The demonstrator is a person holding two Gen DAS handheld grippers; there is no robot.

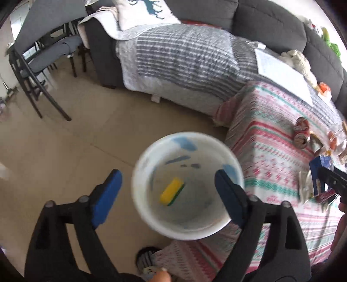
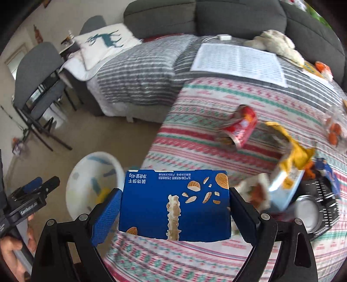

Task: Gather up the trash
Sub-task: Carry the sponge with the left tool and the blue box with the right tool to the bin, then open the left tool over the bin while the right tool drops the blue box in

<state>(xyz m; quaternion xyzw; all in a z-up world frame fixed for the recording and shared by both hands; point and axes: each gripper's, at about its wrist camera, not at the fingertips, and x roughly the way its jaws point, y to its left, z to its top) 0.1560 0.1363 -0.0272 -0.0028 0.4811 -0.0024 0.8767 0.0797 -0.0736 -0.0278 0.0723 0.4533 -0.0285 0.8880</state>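
Beside the near-left corner of the bench (image 2: 216, 104), which is draped in a pink, green and white patterned cloth, a round white plastic bin (image 1: 151, 219) stands on the beige floor. At the bottom of the bin lies a yellow sponge with a green backing (image 1: 172, 192).

The left hand-held gripper (image 1: 167, 193) hangs over the bin's mouth with its blue-padded jaws spread wide and nothing between the pads; one finger sits outside the bin's rim, the other over its inner edge.

The right hand-held gripper (image 2: 173, 208) holds a flat blue cardboard snack box printed with almonds and a coated biscuit stick (image 2: 175, 204), both pads pressed against its short sides. The box is over the bench's near edge, just beside the bin.

Farther along the bench lie two red drink cans on their sides (image 1: 301, 132), a torn yellow and white snack packet (image 2: 290, 164), a crumpled clear wrapper with orange contents (image 2: 257, 191) and a black round object with a silvery centre (image 2: 312, 210); motion blur hides finer detail. Behind the bench is a grey sofa (image 2: 238, 17) covered with a grey-and-white striped blanket (image 1: 184, 58).
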